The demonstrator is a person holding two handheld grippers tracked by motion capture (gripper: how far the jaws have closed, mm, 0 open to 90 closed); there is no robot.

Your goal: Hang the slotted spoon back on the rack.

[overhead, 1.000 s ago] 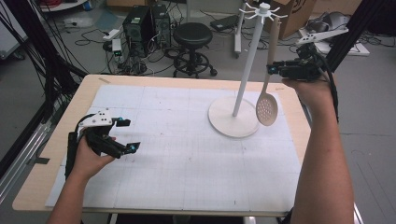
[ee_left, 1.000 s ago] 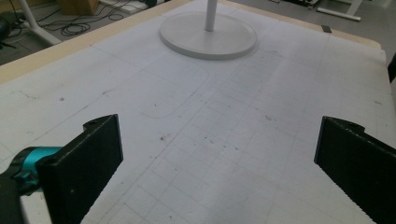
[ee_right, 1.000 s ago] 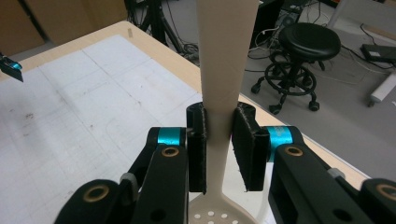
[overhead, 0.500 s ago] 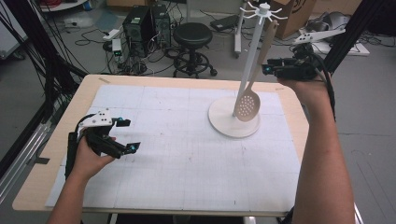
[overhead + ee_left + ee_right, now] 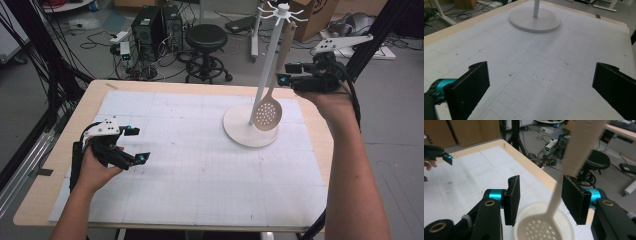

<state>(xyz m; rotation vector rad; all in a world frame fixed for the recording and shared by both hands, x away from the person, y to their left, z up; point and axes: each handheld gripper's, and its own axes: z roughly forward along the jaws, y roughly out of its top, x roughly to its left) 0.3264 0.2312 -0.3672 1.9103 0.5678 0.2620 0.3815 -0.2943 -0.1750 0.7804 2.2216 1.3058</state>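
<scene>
The right gripper (image 5: 292, 80) has let go, jaws now spread, so the slotted spoon (image 5: 268, 111) hangs on the white rack (image 5: 270, 65) far right, while the left gripper (image 5: 132, 145) rests open on the tabletop (image 5: 200, 165)

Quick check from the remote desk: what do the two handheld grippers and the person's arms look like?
Both the left gripper and the right gripper are black, with teal accents at the jaw mounts and ridged black pads. Each carries a grey three-cornered plate with dark dots and trails a black cable. The forearms are bare, with no sleeves visible.
</scene>
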